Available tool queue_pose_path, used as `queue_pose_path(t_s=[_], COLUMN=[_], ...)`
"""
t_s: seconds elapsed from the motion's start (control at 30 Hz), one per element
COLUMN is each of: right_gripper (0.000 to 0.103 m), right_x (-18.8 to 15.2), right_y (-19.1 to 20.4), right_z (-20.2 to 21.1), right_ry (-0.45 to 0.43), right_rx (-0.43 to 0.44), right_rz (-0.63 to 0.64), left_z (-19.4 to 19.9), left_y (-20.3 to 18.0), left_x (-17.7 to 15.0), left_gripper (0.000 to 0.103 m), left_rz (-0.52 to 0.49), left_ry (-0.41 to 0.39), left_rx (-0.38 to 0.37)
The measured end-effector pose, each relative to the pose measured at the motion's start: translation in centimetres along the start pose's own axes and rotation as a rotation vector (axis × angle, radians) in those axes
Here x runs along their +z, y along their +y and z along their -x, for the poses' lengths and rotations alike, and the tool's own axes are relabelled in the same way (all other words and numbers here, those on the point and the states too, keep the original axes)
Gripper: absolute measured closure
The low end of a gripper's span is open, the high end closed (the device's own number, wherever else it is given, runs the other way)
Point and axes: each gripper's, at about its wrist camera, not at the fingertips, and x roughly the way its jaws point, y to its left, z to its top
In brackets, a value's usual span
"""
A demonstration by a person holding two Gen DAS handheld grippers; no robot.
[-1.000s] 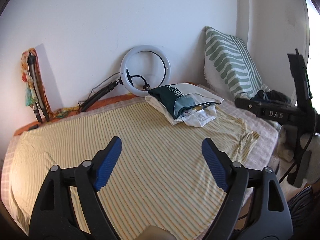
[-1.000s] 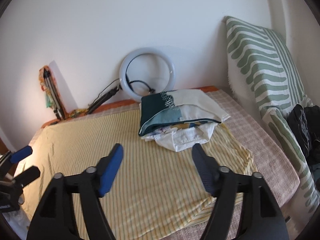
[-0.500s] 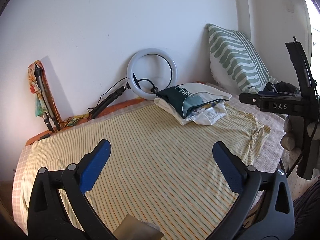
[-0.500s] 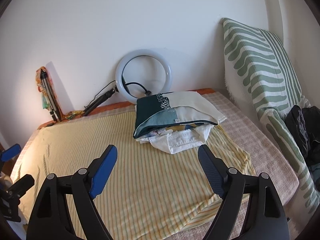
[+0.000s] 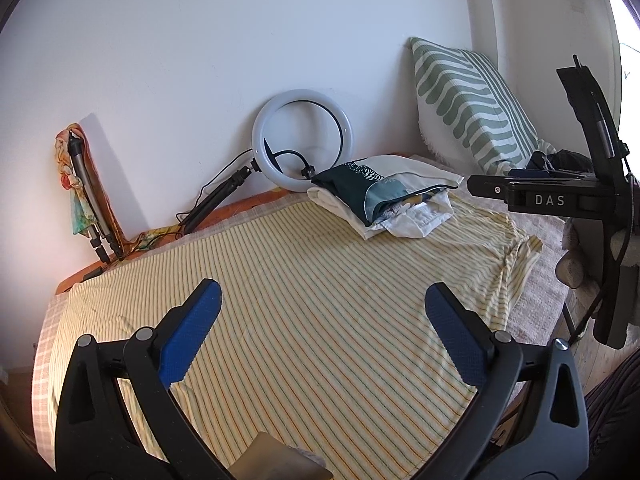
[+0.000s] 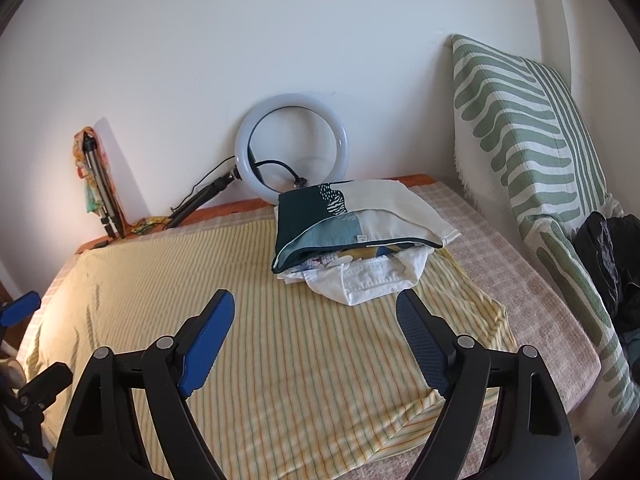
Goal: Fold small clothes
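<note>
Both grippers released, jaws wide, holding nothing: left gripper and right gripper hover over the striped sheet. Clothes pile sits at the sheet's far edge, just before the ring light.

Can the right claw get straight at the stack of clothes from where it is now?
Probably yes. The right claw is open and empty, aimed at the stack of clothes, with only flat striped sheet between them. The ring light stands behind the stack.
</note>
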Motion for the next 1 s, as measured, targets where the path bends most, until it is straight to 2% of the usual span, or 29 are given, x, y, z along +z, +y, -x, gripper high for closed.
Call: queue_pose_path(t_s=[0.6, 0.9, 1.0], right_gripper=[0.02, 0.02, 0.02], right_x=[-0.12, -0.21, -0.34], right_y=[-0.17, 0.0, 0.33], right_z=[-0.35, -0.44, -0.3], right_ry=[0.017, 0.02, 0.02], right_rx=[0.016, 0.024, 0.027], right_rz=[-0.028, -0.032, -0.026], left_z=[0.26, 0.55, 0.57], left_y=[0.05, 0.61, 0.81], left_x=[0.05, -0.15, -0.27], left_gripper=[0.0, 0.0, 0.0], left_rz=[0.002, -0.007, -0.003], left_ry=[0.001, -0.01, -0.008], left_rx=[0.0, 0.046, 0.04])
